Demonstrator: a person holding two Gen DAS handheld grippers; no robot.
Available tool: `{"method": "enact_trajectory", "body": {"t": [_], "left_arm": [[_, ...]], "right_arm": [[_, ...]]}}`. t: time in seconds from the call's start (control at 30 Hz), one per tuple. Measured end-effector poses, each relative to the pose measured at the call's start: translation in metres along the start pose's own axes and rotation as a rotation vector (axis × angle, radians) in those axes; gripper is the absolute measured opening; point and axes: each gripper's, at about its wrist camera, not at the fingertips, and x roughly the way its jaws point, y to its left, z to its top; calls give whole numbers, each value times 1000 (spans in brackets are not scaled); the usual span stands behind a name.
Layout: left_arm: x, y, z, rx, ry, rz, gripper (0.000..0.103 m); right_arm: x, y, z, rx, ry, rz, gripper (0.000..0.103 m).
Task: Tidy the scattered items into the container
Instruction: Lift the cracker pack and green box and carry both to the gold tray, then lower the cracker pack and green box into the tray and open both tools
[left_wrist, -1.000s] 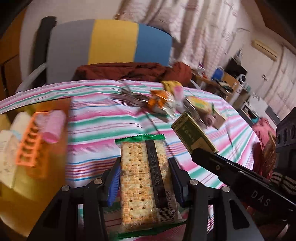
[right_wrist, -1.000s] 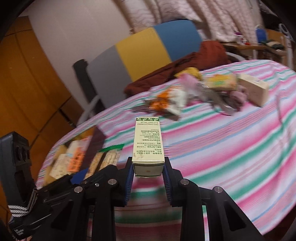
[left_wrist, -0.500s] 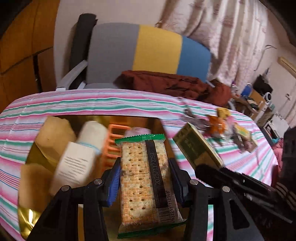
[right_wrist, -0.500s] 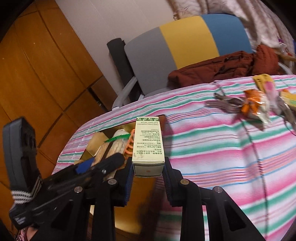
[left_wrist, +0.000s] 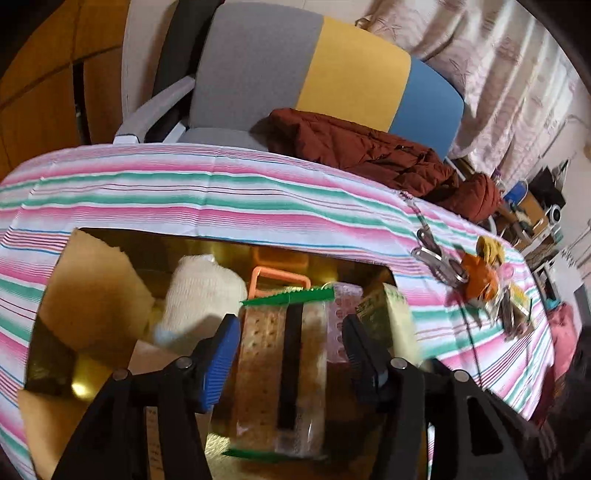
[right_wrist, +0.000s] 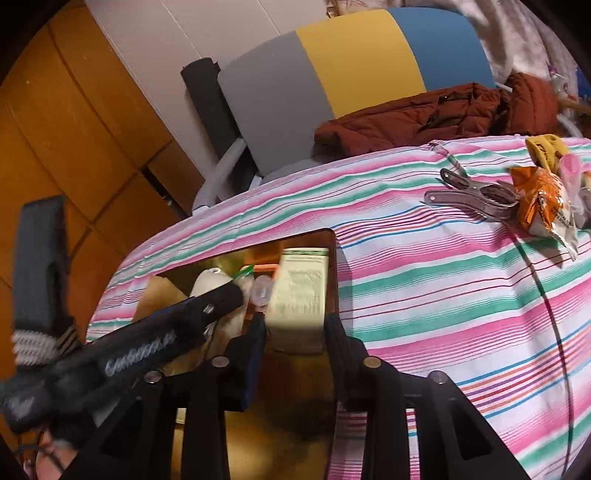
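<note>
Both grippers hang over the gold container (left_wrist: 55, 295), jaws opening. The left gripper (left_wrist: 290, 349) stands wide around the cracker pack (left_wrist: 282, 354), pads clear of it; the right gripper (right_wrist: 295, 343) is letting the green box (right_wrist: 299, 295) go. Risk: 2 items dropping together may collide, the box tipping over the right wall onto the striped cloth (right_wrist: 443, 295). Far right, the metal clips (right_wrist: 476, 195) and orange packet (right_wrist: 543, 199) wait.

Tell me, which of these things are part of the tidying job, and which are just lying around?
Part of the job: cracker packet, green box, gold container, metal clips, orange snack bag, both opening grippers.

Just lying about: brown jacket, chair, striped tablecloth.
</note>
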Motion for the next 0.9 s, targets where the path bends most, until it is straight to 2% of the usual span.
{"method": "enact_trajectory", "body": {"t": [0.03, 0.07, 0.33, 0.63, 0.9], "left_arm": [[-1, 0, 1, -3, -6, -4, 60], [-3, 0, 1, -6, -13, -7, 60], [-23, 9, -3, -60, -58, 1, 60], [-51, 11, -33, -118, -103, -28, 60], [-57, -16, -56, -68, -76, -63, 60]], "right_arm": [[-4, 2, -2, -19, -10, -16, 57], [-8, 3, -4, -29, -21, -19, 59], [-26, 3, -16, -44, -48, 19, 59], [-47, -6, -25, -34, -77, 37, 59], [-74, -33, -37, 10, -111, 18, 59]]}}
